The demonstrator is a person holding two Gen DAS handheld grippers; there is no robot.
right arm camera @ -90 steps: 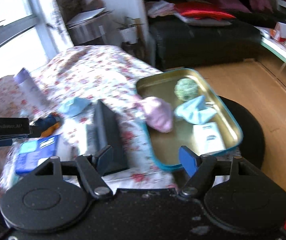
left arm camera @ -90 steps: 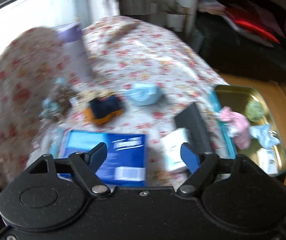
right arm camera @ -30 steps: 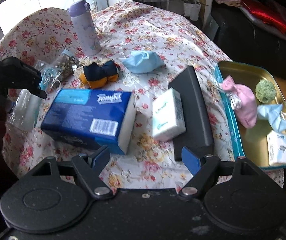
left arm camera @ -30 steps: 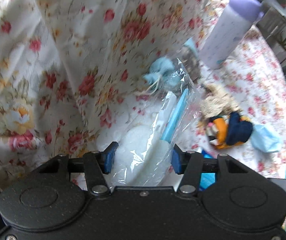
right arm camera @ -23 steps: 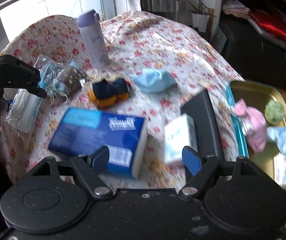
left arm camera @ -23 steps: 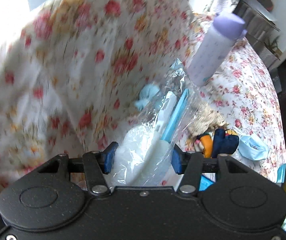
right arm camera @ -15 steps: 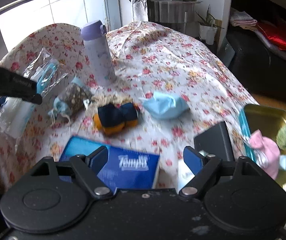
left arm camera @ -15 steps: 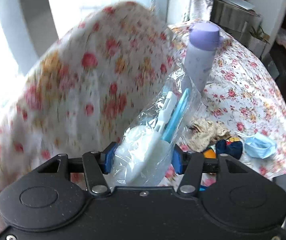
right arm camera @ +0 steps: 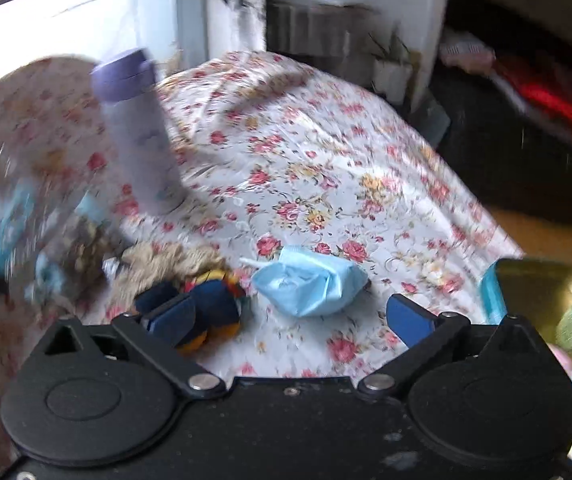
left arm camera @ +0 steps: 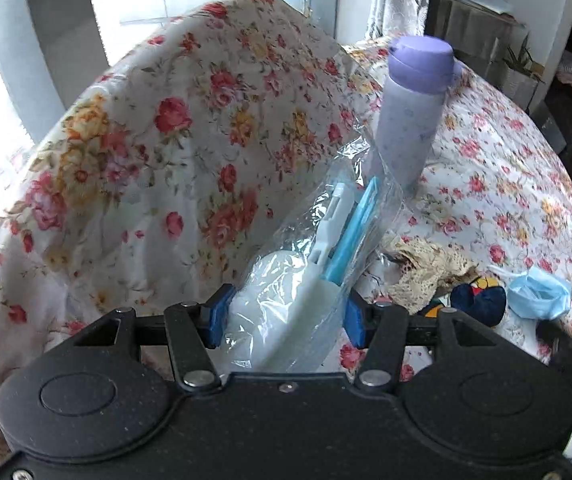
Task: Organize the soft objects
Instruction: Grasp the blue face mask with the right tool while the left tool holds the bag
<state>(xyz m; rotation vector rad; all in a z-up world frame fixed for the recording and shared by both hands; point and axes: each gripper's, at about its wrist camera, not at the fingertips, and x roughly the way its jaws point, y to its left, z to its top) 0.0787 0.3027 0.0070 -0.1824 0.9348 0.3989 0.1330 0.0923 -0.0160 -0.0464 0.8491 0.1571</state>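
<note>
The clear bag (left arm camera: 306, 272) of white and blue items is pinched between the pads of the left gripper (left arm camera: 283, 318), held up in front of the floral cloth (left arm camera: 165, 140) near the purple bottle (left arm camera: 410, 108). The right gripper (right arm camera: 286, 320) has just been opening and stands spread wide and empty, close over the blue mask (right arm camera: 310, 286) on the cloth, a dark-blue and orange toy (right arm camera: 209, 304) beside its left finger.

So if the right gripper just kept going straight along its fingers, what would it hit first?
Most likely the crumpled blue face mask, which lies on the floral cloth just ahead, between the open fingers of the right gripper. The frame is blurred, so depth is uncertain.
</note>
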